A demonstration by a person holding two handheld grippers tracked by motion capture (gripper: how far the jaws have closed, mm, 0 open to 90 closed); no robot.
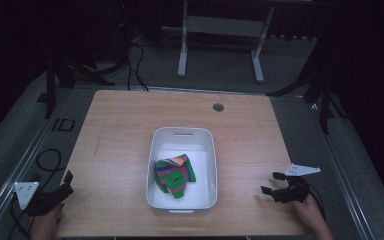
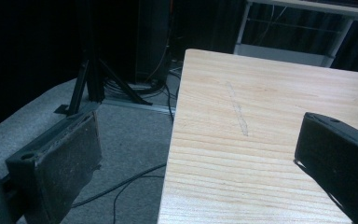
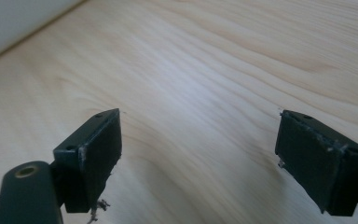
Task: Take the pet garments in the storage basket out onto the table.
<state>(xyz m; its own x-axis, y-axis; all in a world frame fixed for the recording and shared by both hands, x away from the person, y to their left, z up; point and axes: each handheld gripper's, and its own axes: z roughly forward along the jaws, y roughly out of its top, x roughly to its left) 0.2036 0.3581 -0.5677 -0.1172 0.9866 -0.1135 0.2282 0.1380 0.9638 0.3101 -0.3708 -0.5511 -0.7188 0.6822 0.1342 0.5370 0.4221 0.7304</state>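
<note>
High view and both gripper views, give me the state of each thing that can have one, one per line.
White bin: upright on the table, holding the cloth.
Striped cloth: crumpled, lying inside the bin.
Left gripper: open, empty, at the table's left edge.
Right gripper: open, empty, over the table.

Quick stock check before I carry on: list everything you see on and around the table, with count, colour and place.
table: one, light wood, centre of the high view
bin: one, white, on the table's near middle
cloth: one, striped green, pink, yellow and blue, crumpled inside the bin
grommet: one, grey, far side of the tabletop
frame legs: two, pale grey, on the floor beyond the table
left gripper: one, black, open, at the near left edge
right gripper: one, black, open, near right of the table
</note>
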